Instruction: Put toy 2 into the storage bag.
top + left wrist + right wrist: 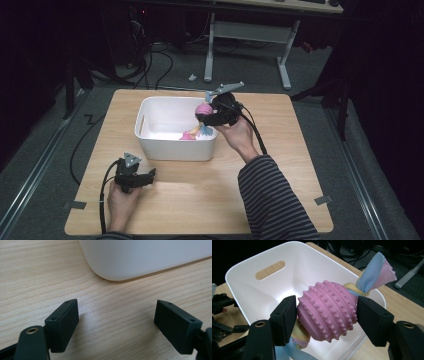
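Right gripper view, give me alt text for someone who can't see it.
A hand-held gripper clamps a pink knobbly ball between its two black jaws, above a white bin. Pastel blue, pink and yellow fabric strips stick out of both ends of the ball. The bin stands on a wooden table.

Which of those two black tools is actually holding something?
The right tool, over the white bin: its jaws clamp a pink knobbly toy. The left tool rests on the table, jaws open.
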Demonstrator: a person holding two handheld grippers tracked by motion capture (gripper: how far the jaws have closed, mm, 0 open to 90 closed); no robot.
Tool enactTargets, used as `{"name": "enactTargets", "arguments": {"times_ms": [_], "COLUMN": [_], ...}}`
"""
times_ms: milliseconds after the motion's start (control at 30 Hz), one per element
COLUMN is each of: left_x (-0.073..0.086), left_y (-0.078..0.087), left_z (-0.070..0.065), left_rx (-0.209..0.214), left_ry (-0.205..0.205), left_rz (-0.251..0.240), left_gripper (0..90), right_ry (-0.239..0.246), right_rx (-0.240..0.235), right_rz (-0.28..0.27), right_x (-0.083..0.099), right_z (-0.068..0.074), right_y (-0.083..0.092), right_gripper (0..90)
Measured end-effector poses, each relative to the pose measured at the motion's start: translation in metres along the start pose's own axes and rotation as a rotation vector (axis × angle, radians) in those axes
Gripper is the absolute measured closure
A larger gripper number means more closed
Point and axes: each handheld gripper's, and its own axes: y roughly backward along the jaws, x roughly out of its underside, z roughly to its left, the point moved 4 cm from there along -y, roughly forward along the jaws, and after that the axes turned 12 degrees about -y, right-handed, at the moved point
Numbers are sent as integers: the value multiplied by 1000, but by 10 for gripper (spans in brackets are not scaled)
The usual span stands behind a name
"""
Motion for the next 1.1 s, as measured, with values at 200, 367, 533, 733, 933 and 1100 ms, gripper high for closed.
{"name": "enactTargets", "arguments": {"times_ms": [200,367,533,733,933,1100], "left_x": [0,0,0,0,0,0], "left_y": [0,0,0,0,0,0], "left_z": [0,0,0,0,0,0], "left_rx": [-1,-1,-1,-1,-1,-1], "left_ry": [0,0,0,0,0,0], "left_rz": [0,0,0,0,0,0], "left_gripper": [201,201,201,201,201,201], "right_ry": [21,24,12,-2,-24,-14], "right_rx": [35,37,42,59,50,30], "right_rz": [36,42,60,66,69,75], "right_x": [4,6,10,15,18,18], "right_z": [0,-3,-7,-13,-19,-20], "right_y": [-6,-8,-12,-13,-11,-12], "right_gripper": [343,342,342,341,338,333]}}
